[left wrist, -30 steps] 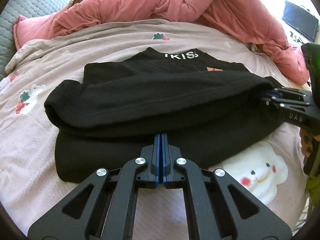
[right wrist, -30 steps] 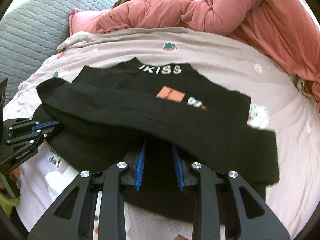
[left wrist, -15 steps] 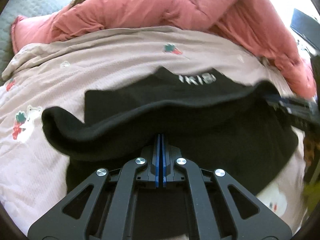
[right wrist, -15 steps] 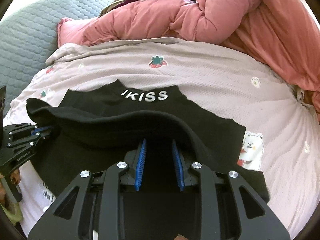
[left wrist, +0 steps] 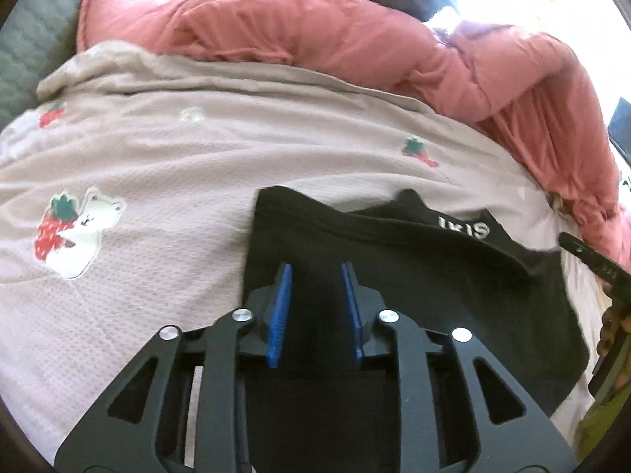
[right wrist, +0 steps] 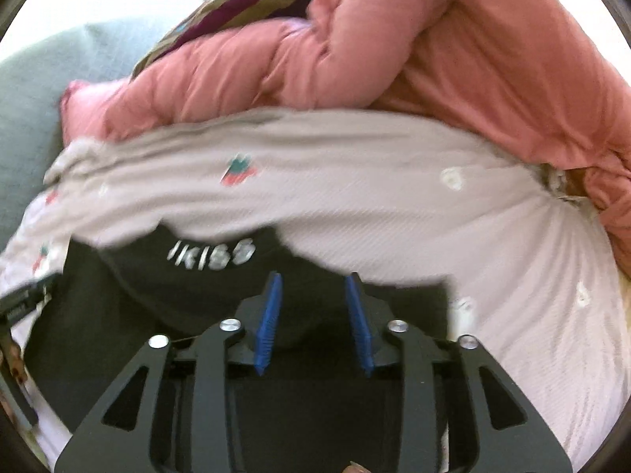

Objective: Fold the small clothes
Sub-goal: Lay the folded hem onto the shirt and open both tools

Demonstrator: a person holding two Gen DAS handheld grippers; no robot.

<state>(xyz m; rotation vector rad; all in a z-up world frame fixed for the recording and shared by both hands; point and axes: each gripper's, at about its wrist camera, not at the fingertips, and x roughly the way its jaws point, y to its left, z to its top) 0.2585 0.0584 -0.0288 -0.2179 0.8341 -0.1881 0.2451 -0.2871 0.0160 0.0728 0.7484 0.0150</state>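
A small black garment [left wrist: 414,276] with white letters at its waistband lies folded over on the pale pink bed sheet [left wrist: 157,197]. It also shows in the right wrist view [right wrist: 157,295]. My left gripper [left wrist: 316,272] is open above the garment's left part, jaws apart with only black cloth seen between them. My right gripper [right wrist: 313,282] is open above the garment's right part, just behind the letters. The right gripper's tip shows at the right edge of the left wrist view [left wrist: 591,258]. The left gripper's tip shows at the left edge of the right wrist view [right wrist: 27,301].
A bunched salmon-pink duvet [left wrist: 355,39] lies along the back of the bed, also in the right wrist view [right wrist: 394,59]. A grey quilted headboard [right wrist: 31,90] stands at the far left. A striped cloth [right wrist: 244,4] lies behind the duvet.
Both grippers carried the garment's near edge forward over itself toward the lettered waistband. The left gripper, shut on the cloth before, has opened and let go. The views are blurred by motion.
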